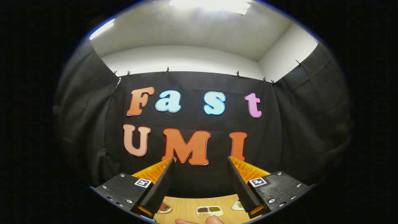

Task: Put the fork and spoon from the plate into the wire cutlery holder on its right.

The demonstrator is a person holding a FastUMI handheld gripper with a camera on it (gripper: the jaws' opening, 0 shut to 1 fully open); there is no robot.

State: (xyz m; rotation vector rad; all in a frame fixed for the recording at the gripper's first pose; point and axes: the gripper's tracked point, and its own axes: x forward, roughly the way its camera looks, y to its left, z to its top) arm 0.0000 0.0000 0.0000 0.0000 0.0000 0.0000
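Below parted empty jaws, filled divided dish [210, 211]

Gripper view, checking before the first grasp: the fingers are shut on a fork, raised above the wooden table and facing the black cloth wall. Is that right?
Not quite. In the gripper view the fingers stand wide apart with nothing between them; the gripper is open. The rest holds: it is raised above the wooden table and faces the black cloth wall.

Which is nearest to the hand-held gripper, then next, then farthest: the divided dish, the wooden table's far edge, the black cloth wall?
From the open hand-held gripper:
1. Divided dish, on the table between the fingers.
2. Table's far edge, beyond the dish.
3. Black cloth wall, behind the table.
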